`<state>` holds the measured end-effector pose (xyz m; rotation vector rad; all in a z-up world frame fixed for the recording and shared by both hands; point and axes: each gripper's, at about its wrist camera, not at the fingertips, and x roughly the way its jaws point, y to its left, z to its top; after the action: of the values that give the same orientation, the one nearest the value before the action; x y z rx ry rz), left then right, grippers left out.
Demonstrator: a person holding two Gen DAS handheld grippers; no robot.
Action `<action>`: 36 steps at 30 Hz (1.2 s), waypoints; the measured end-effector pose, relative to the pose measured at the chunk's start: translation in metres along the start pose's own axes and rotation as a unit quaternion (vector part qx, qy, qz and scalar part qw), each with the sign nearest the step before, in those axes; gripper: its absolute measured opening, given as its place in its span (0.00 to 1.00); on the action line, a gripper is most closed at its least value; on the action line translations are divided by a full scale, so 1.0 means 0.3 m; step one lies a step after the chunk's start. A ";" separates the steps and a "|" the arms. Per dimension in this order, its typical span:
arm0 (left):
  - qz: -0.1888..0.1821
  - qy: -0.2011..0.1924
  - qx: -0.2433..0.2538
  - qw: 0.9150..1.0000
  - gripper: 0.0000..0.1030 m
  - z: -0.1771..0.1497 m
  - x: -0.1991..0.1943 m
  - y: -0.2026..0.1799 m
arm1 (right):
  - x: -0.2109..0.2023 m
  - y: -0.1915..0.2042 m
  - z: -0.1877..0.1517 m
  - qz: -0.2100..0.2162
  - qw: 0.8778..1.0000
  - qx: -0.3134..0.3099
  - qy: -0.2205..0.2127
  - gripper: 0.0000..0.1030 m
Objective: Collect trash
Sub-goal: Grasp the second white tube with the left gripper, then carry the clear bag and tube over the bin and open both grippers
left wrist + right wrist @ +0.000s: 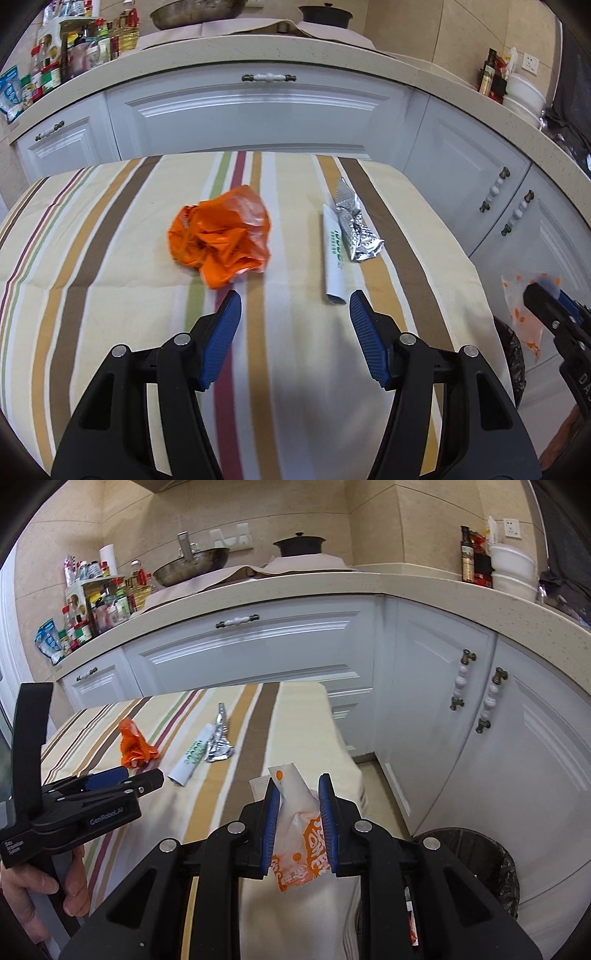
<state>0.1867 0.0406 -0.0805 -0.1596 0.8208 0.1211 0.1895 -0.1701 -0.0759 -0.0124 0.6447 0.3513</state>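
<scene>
Your left gripper (pixel 295 306) hangs low over a bench (pixel 110 258) draped in a striped cloth, with its blue-padded jaws spread wide and nothing between them. Furthest left on the cloth lies a crumpled orange plastic bag (pixel 219 240), just ahead of the left jaw. To its right, well apart from it, a white rolled tube with green print (pixel 334 258) lies lengthwise, its near end just ahead of the right jaw. A crushed silver foil wrapper (pixel 354 225) rests against the tube's far right side, touching it.

Further right, past the bench edge, your right gripper (pixel 299 805) is clamped on a white and orange printed packet (pixel 295 834), which hangs down between the pads. Below and to the right stands a dark bin (pixel 498 856) lined with a black bag, on the floor beside white cabinets.

The step in hand looks to be dropping the packet. Carry the right gripper further right until the packet hangs squarely over the bin's mouth, then lower it before letting go, since a light packet may drift and miss. Meanwhile the left gripper sits between two pieces; choose one. The orange bag is soft and bulky, so close on its thick middle rather than a loose edge.
</scene>
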 end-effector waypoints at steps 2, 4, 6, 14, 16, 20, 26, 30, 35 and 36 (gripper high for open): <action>0.000 0.006 0.000 1.000 0.58 0.007 0.018 -0.013 | 0.001 -0.026 -0.005 0.000 1.000 0.007 0.000 0.22; 0.002 0.011 0.002 1.000 0.58 0.018 0.042 -0.029 | 0.005 -0.051 -0.011 0.000 1.000 0.013 0.000 0.22; 0.003 0.016 0.002 1.000 0.58 0.026 0.062 -0.040 | 0.007 -0.074 -0.016 0.001 1.000 0.019 0.001 0.22; 0.010 0.028 0.005 1.000 0.18 0.036 0.115 -0.059 | 0.023 -0.137 -0.030 0.000 0.999 0.032 0.005 0.22; 0.007 0.029 0.005 1.000 0.10 0.036 0.117 -0.060 | 0.027 -0.145 -0.034 0.000 0.999 0.034 0.007 0.22; 0.005 0.027 0.009 1.000 0.07 0.032 0.110 -0.063 | 0.032 -0.150 -0.037 0.001 0.999 0.036 0.008 0.22; 0.005 0.014 0.013 1.000 0.06 0.012 0.056 -0.066 | 0.022 -0.153 -0.032 0.000 0.999 0.036 0.005 0.22; 0.002 0.010 0.011 1.000 0.06 -0.002 0.014 -0.055 | 0.005 -0.150 -0.032 -0.002 0.999 0.034 0.001 0.22; -0.002 -0.001 0.020 1.000 0.06 -0.026 -0.056 -0.059 | -0.038 -0.145 -0.034 -0.008 0.999 0.033 -0.009 0.22; -0.003 -0.005 0.022 1.000 0.06 -0.033 -0.074 -0.062 | -0.048 -0.146 -0.035 -0.009 0.999 0.032 -0.011 0.22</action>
<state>0.1678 0.0196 -0.0690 -0.1191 0.8127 0.0981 0.1870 -0.2172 -0.0801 0.0470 0.6334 0.3121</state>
